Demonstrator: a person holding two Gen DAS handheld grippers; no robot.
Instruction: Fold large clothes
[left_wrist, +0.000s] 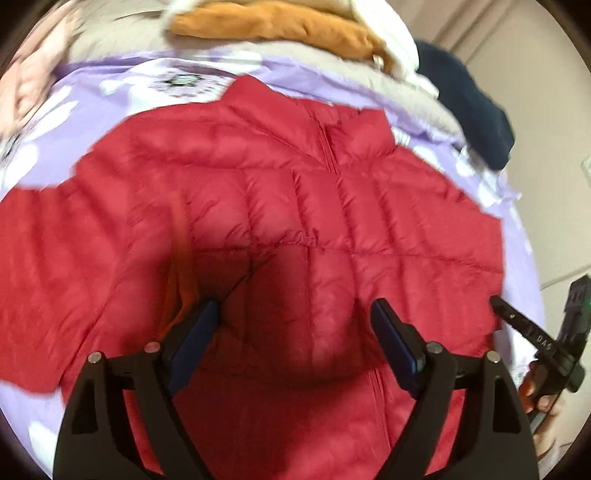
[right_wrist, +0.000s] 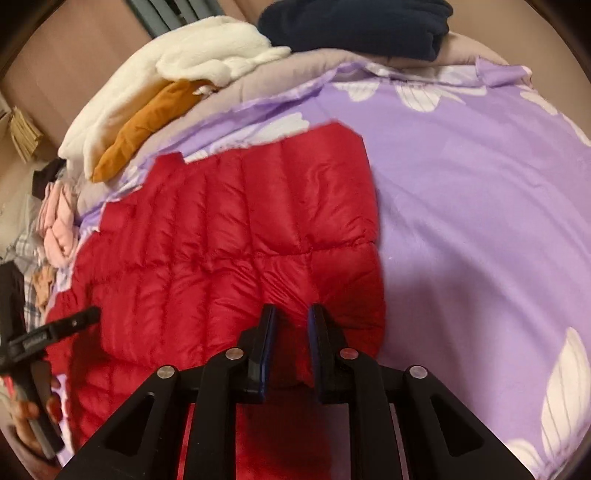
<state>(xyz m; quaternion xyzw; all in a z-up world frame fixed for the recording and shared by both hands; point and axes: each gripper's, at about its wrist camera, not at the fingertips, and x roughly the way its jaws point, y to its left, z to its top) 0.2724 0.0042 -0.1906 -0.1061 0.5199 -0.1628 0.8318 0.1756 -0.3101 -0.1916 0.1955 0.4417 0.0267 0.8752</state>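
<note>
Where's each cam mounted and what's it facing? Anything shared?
Left wrist: on the left gripper, angled down at the red puffer jacket front and zipper; own wide-open fingers show, plus the right gripper and hand at right edge.
Right wrist: on the right gripper, angled down at the jacket's edge on the purple bedsheet; narrow fingers, left gripper at left edge.
Shared: jacket, sheet, orange garment, navy garment.

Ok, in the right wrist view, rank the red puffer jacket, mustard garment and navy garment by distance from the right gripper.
1. Red puffer jacket: directly under the right gripper.
2. Mustard garment: beyond the jacket, upper left, under white fleece.
3. Navy garment: farthest, at the bed's far edge.
</note>
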